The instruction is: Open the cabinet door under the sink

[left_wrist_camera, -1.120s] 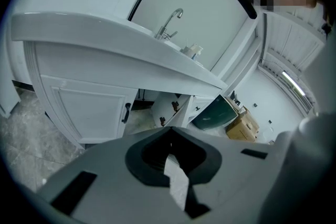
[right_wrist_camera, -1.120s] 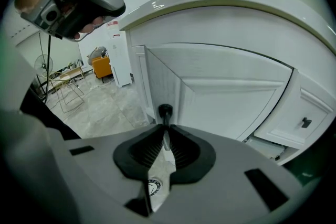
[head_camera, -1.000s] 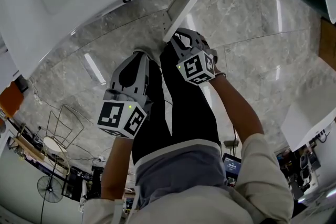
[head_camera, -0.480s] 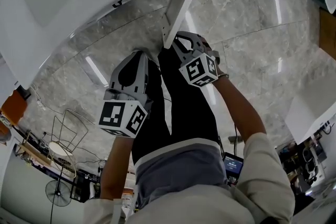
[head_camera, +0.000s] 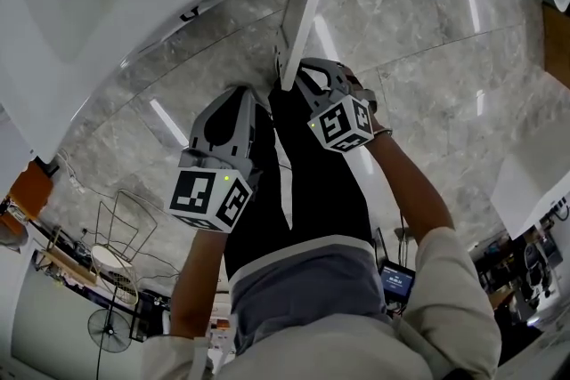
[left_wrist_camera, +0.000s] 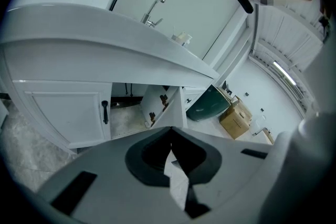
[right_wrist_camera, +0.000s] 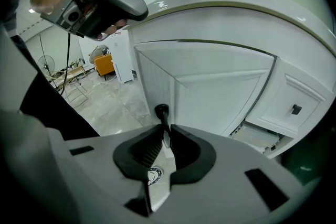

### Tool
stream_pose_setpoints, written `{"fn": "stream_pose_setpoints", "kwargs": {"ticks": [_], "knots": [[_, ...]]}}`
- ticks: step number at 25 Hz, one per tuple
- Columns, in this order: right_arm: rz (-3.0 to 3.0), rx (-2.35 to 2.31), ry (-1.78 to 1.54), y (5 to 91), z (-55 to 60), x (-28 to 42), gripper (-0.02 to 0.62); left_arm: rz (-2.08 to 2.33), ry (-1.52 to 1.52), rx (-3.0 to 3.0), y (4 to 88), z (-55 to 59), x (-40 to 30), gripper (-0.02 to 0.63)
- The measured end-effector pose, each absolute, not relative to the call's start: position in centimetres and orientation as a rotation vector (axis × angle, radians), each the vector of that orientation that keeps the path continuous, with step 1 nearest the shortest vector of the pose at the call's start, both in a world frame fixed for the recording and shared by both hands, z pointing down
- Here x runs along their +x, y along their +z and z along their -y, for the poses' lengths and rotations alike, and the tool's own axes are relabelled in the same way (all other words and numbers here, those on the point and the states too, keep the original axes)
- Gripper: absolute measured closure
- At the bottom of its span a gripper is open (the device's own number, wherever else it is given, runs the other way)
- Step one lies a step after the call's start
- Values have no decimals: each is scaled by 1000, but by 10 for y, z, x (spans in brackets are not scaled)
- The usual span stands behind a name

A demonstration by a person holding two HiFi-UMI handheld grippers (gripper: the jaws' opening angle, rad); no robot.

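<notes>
While open, door (right_wrist_camera: 210,86) in right gripper (right_wrist_camera: 164,131)

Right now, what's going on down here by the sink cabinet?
A person works with a gripper in each hand. The right gripper is shut on the black handle of the cabinet door, which stands swung open. The left gripper is shut on nothing and hangs beside the right one.

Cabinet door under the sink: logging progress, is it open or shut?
Open: the white panelled cabinet door stands swung out edge-on, its black handle gripped in the right claw.
</notes>
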State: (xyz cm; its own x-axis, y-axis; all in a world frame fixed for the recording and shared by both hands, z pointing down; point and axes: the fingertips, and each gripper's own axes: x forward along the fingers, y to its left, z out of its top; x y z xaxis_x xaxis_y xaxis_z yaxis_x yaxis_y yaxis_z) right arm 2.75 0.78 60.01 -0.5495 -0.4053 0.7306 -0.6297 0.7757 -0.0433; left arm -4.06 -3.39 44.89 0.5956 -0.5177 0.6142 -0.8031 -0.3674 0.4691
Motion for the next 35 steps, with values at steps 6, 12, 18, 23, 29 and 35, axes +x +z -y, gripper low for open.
{"fn": "stream_pose_setpoints", "kwargs": {"ticks": [6,12,18,23,29,35], "knots": [[2225,749,377,600,-11,34,545,1044,477,2057,451,37,-30,607],[2205,771,389,598,-17,52,545,992,488,2079,450,36,-13,607],[2179,813,404,598,-19,65,545,959,487,2085,450,37,-3,607],[2164,837,406,599,-22,76,545,927,485,2092,451,35,10,607],[2142,863,415,599,-24,91,545,888,501,2110,453,35,18,607],[2117,901,439,600,-26,107,545,870,500,2120,453,41,26,607]]}}
